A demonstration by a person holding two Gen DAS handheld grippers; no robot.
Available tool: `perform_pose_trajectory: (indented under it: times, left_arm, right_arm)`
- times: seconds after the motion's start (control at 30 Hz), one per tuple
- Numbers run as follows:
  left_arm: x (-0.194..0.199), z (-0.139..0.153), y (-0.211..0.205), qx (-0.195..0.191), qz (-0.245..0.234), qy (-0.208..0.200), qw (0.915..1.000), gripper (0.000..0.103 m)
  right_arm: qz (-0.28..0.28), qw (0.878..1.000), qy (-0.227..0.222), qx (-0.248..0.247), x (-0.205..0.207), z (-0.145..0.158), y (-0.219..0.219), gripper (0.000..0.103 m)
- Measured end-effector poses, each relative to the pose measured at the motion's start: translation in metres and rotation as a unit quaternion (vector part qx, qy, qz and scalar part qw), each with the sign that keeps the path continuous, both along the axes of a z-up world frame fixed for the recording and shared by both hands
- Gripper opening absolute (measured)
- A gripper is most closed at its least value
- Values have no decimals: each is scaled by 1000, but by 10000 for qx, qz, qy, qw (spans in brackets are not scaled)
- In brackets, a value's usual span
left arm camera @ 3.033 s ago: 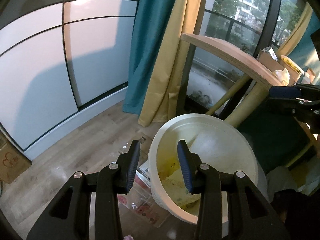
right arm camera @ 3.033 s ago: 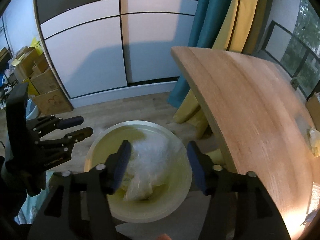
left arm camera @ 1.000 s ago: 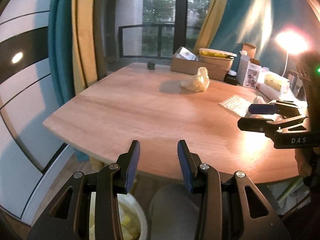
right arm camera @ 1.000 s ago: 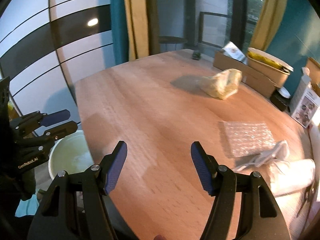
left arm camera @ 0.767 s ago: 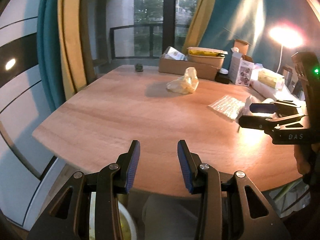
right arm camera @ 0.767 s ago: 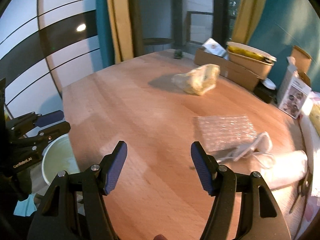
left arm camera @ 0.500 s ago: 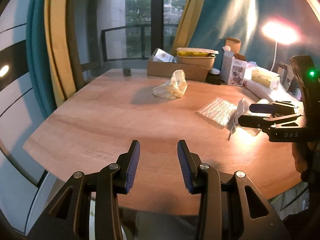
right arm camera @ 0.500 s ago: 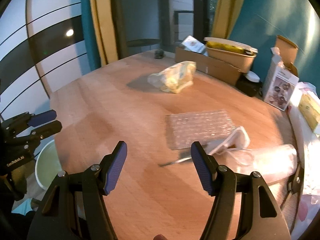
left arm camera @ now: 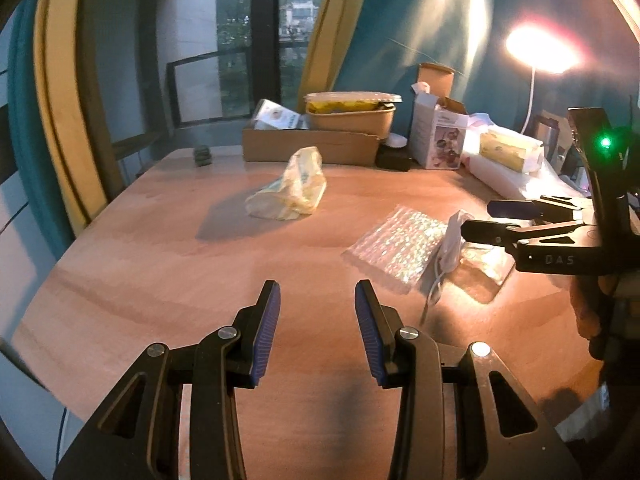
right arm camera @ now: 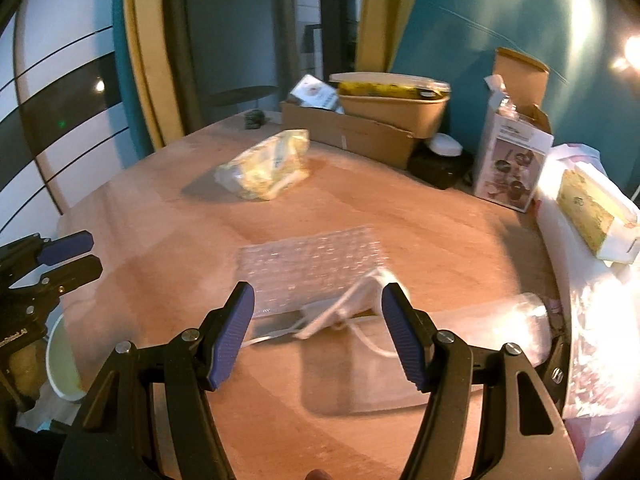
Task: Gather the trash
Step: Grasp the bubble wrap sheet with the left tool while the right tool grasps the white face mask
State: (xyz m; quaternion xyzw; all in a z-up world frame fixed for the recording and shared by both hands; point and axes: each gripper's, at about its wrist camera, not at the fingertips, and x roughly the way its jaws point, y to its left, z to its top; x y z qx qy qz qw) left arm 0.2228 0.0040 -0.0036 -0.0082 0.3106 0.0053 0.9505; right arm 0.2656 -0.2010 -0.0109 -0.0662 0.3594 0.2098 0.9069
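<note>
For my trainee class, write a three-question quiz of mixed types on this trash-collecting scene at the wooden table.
1. True or false: the right gripper is clamped on the bubble wrap sheet.
2. Multiple choice: the crumpled yellowish plastic bag lies
A. inside the cardboard box
B. on the table, in front of the cardboard box
C. between the left gripper's jaws
3. Fill in: in the right wrist view, the white bin's rim shows at the table's ____ edge.

Key: 1. False, its jaws stand open and empty above the table. 2. B. 3. Left.
</note>
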Motion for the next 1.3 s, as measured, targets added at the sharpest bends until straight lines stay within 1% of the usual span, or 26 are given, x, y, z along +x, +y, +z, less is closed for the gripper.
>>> perform_pose_trajectory:
  times: [0.2, 0.43, 0.6, 0.67, 0.7, 0.73, 0.77, 0.8, 0.83, 0.93, 1.0, 1.13, 1.2, 1.23, 1.3]
  left_arm:
    - [29, -5, -16, -1, -208, 159, 9997, 41]
    - [66, -10, -33, -28, -481, 336, 9983, 42]
    - [92, -17, -46, -33, -641, 546, 9964, 42]
    - [100, -20, -50, -27, -699, 613, 9957, 45]
    - [104, -22, -53, -17, -738, 653, 9951, 48]
    - [109, -24, -55, -14, -780, 698, 9945, 54]
    - [114, -26, -58, -20, -837, 752, 9936, 56]
    - [117, -28, -60, -21, -902, 810, 9926, 56]
    - [121, -30, -62, -12, -943, 859, 9918, 57]
    - [130, -35, -68, 55, -1056, 1013, 9892, 57]
    - [135, -38, -73, 149, -1095, 1121, 9875, 57]
    - [136, -42, -83, 277, -1320, 1198, 9836, 57]
    - [139, -48, -87, 352, -1363, 1337, 9810, 57]
    - [140, -52, -88, 359, -1370, 1434, 9795, 56]
    - [141, -53, -86, 263, -1360, 1446, 9797, 57]
  right_arm:
    - [-131, 9999, 106, 38, 20, -7, -15, 66]
    - [-155, 9994, 277, 126, 39, -19, -23, 66]
    - [-7, 9986, 455, 268, 45, -31, -24, 66]
    - [81, 9977, 585, 336, 47, -35, -24, 56]
    - [107, 9974, 590, 391, 47, -35, -25, 48]
    - [117, 9973, 590, 413, 48, -35, -25, 42]
    - [135, 9974, 582, 412, 48, -35, -26, 38]
    - [144, 9973, 590, 416, 49, -35, -27, 30]
    - [141, 9972, 596, 426, 50, -35, -28, 24]
    - [38, 9971, 569, 500, 52, -34, -34, 21]
    - [-63, 9972, 499, 553, 52, -31, -40, 20]
    - [-138, 9964, 395, 731, 50, -23, -46, 20]
    - [-194, 9962, 306, 787, 47, -18, -49, 20]
    - [-209, 9960, 295, 811, 46, -16, -50, 20]
    - [-229, 9960, 259, 820, 44, -13, -51, 20]
